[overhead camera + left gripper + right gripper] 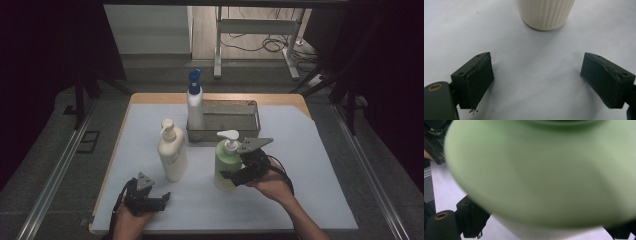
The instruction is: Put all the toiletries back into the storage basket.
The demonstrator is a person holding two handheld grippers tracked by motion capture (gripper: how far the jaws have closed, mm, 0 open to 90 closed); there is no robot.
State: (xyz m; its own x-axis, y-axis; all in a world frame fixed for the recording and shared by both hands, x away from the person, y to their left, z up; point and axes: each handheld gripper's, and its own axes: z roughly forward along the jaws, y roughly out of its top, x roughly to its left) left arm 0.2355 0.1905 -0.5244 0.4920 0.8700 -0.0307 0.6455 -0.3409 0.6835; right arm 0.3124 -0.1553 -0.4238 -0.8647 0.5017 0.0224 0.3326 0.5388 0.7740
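1. The right tool [235, 175] sits at the lower centre of the high view, its jaws either side of the green pump bottle [226, 162]; whether the pads press on it cannot be told.
2. The green pump bottle stands upright on the white-covered table [310, 165], just in front of the metal basket [235, 120].
3. The left tool [159, 199], lower left, rests with jaws wide apart and empty.
4. The cream pump bottle [171, 152] stands left of centre; a blue-capped bottle [195, 102] stands in the basket.
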